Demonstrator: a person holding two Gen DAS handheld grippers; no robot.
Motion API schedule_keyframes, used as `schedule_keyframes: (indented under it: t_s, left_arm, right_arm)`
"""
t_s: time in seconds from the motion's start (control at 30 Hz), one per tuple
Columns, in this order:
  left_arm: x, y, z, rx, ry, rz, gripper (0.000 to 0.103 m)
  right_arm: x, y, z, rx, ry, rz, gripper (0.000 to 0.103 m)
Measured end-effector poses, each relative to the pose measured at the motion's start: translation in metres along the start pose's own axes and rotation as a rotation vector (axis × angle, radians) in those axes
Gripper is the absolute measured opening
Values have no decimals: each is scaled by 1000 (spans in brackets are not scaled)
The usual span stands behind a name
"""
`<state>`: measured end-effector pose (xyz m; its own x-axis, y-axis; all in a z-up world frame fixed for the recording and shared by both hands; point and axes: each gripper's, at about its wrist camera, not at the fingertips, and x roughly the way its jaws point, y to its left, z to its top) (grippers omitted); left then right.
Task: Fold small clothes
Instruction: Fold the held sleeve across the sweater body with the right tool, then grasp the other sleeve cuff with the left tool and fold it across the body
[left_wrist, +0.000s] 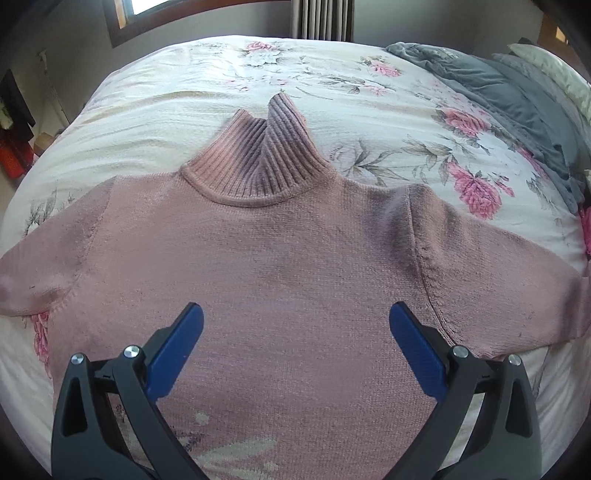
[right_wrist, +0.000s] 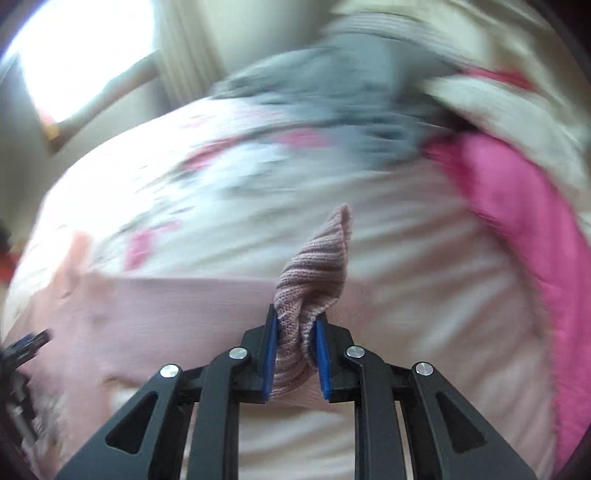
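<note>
A dusty-pink knit turtleneck sweater lies flat on the bed, ribbed collar pointing away and both sleeves spread sideways. My left gripper hovers over the sweater's chest, jaws wide apart with nothing between the blue pads. In the blurred right wrist view, my right gripper is shut on a ribbed sleeve cuff of the pink sweater, which sticks up between its pads. The other gripper's tip shows at the left edge.
The floral bedspread covers the whole bed. A grey blanket and pillows pile at the far right. A bright pink cloth lies at the right in the right wrist view. A window and curtains stand behind the bed.
</note>
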<state>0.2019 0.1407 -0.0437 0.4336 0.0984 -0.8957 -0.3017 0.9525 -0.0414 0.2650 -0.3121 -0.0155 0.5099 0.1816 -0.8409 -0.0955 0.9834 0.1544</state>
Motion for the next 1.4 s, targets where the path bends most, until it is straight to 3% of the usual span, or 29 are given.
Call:
schedule_keyframes:
  t_s: [0.17,0.37,0.43,0.57,0.63,0.87,1.07,1.1,1.13,1.17,1.27,1.3,1.33,1.37,1.4]
  left_arm:
    - [0,15,-1,-14,9,-14,100]
    - [-1,22,-2,-6,13,-23,100]
    - [0,18,-1,0,15,-31,100]
    - [0,1,1,5,28,-79,100]
    - [0,-14,2,11,36,-127,100]
    - [8,-99,-3,91,99,-334,99]
    - [38,-167,-4,151,181,-382,97]
    - [45,-176,-4,153,203,-389,94]
    - [49,-182,-5,154,221,-394,81]
    - [54,-188,-5,152,241,-403,76]
    - [59,-203,-8,155,256,-405,74]
    - [58,-207,-8,160,252,-405,68]
    - [56,-209,-8,161,243,-413,50]
    - [53,-210,-8,154,233,-420,41]
    - [51,-210,-7,144,226,-427,19]
  right_arm:
    - [38,85,-4,-140,58,55,19]
    - [69,133,-23,-205,131,64,24]
    - [71,142,-27,-194,157,130,41]
    - [50,156,-43,-216,181,347,41]
    - [38,151,-52,-200,183,392,40]
    - [22,85,-83,-44,190,289,42]
    - [21,51,-105,19,199,259,43]
    - [20,48,-108,23,195,259,43]
    - [20,45,-110,23,191,256,44]
    - [19,43,-112,20,188,251,45]
    - [19,37,-116,18,186,241,47]
    - [20,35,-117,25,186,243,47]
    - [21,33,-118,32,187,243,47]
    - [21,31,-119,37,188,242,47]
    - [22,29,-119,43,189,237,47]
